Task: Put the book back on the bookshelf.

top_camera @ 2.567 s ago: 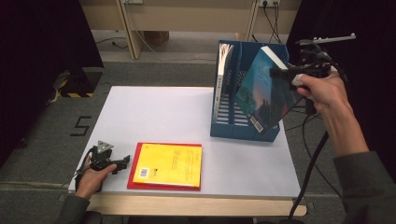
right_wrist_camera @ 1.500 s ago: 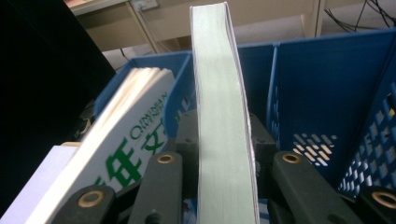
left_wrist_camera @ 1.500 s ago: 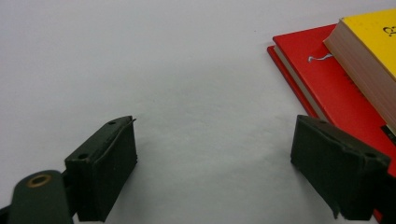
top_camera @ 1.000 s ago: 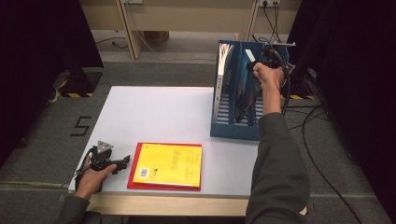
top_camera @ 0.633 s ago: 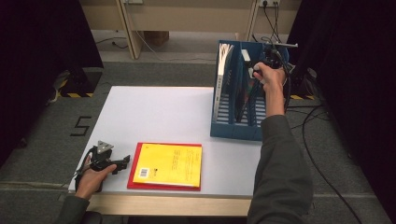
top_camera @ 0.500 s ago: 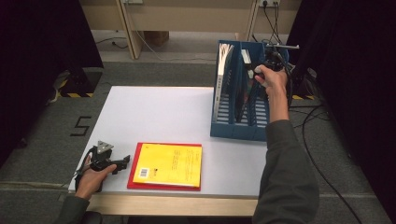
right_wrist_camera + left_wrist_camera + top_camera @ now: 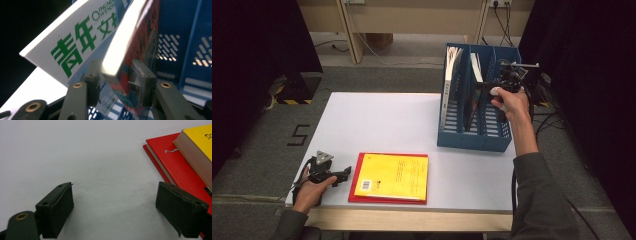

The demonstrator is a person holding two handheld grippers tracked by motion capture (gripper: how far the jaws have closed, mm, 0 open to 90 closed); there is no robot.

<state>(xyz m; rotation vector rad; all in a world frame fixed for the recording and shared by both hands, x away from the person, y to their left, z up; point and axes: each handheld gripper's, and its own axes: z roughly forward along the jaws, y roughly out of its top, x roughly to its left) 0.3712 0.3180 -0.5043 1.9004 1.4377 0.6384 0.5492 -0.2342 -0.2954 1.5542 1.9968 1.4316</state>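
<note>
Jaws, right: the right gripper [image 7: 117, 82] has its two black jaws on both sides of a book [image 7: 140, 50], and the pads look pressed on it. They have just been closing a bit, with the book between them.
Jaws, left: the left gripper [image 7: 115, 212] is wide apart with nothing in it, only bare table [image 7: 87, 157] between the jaws.
Where the book is: it stands in the middle slot of the blue file box [image 7: 472, 135], right between the right jaws and going up and away from them.
Long way of the book: it points up and leans a little to one side, so the jaws pinch its thin edge.
Next to it: a white magazine [image 7: 75, 47] with green letters leans just left of the left jaw, touching the book or nearly so.
Which hand is closer: the right hand [image 7: 512, 102] is at the box. The left hand [image 7: 312, 187] is far off, near the front of the table.
Other books: a yellow book [image 7: 392, 175] lies flat on a red book [image 7: 180, 172], just right of the left jaws.
Feel and shape: the book is thin, flat and shiny, so it may slip. The box is hard plastic with little holes.
</note>
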